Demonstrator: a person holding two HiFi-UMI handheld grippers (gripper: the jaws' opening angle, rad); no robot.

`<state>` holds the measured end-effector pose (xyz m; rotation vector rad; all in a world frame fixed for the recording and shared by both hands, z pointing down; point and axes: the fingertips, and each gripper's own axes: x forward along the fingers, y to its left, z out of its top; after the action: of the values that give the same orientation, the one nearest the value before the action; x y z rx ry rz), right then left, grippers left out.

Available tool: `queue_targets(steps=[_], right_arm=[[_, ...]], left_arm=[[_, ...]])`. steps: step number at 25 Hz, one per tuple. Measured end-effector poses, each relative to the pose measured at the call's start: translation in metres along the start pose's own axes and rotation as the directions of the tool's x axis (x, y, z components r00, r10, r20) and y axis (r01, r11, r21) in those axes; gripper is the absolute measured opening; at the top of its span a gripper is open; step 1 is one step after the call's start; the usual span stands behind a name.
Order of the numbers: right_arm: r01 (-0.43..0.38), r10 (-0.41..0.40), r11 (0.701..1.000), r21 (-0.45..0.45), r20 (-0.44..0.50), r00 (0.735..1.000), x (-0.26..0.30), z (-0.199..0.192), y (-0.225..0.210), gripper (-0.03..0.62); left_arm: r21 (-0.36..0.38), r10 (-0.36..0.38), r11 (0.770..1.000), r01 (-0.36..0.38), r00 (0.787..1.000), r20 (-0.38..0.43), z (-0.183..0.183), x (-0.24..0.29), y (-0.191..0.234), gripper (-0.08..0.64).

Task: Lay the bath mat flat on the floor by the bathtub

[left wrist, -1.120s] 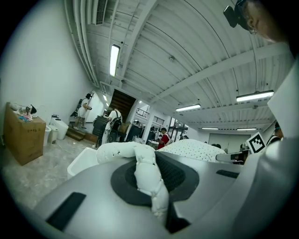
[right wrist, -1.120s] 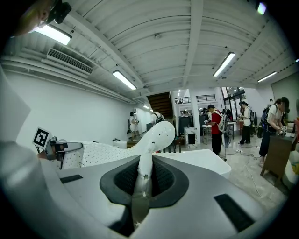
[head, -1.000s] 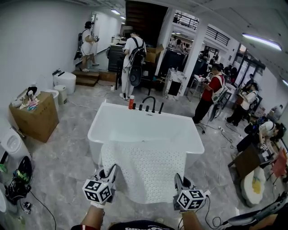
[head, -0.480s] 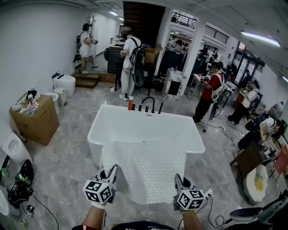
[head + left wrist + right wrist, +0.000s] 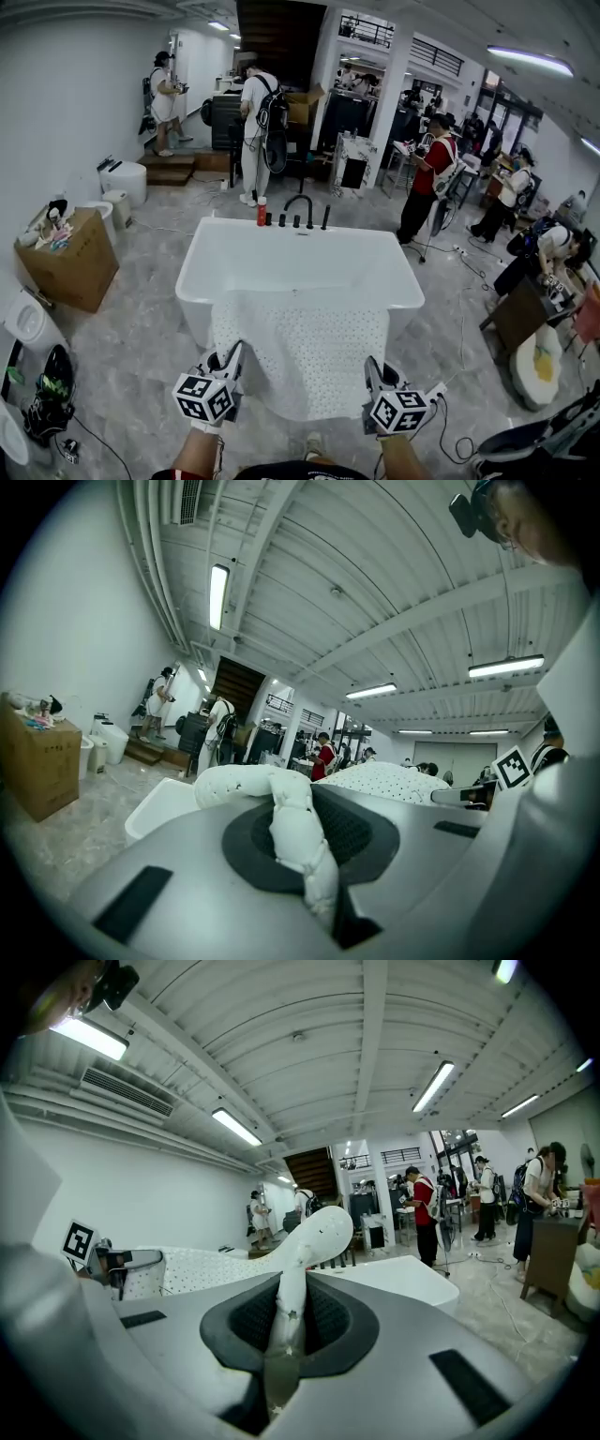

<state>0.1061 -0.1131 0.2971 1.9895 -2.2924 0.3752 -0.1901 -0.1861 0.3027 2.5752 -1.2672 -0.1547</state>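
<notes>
Here we hold the bath mat (image 5: pixel 300 349) with both claws. Our left claw (image 5: pixel 228 360) pinches its near left corner, and our right claw (image 5: pixel 374 371) pinches its near right corner. Both claws are closed tight on it. The mat is white and soft, with lots of little holes all over. It hangs over the near rim of the white bathtub (image 5: pixel 197 267) and spreads toward us, up off the grey floor (image 5: pixel 131 356). Its pinched edges bunch into thick folds.
</notes>
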Motion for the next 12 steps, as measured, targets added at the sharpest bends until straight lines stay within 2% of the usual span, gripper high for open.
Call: queue_targets(steps=[12], right_arm=[[-0.001,0.0,1.0,0.02,0.021,1.0,0.011,0.008,-0.027,0.044]], left_arm=[[0.031,0.003,1.0,-0.003,1.0,0.001,0.01,0.023,-0.009,0.034]])
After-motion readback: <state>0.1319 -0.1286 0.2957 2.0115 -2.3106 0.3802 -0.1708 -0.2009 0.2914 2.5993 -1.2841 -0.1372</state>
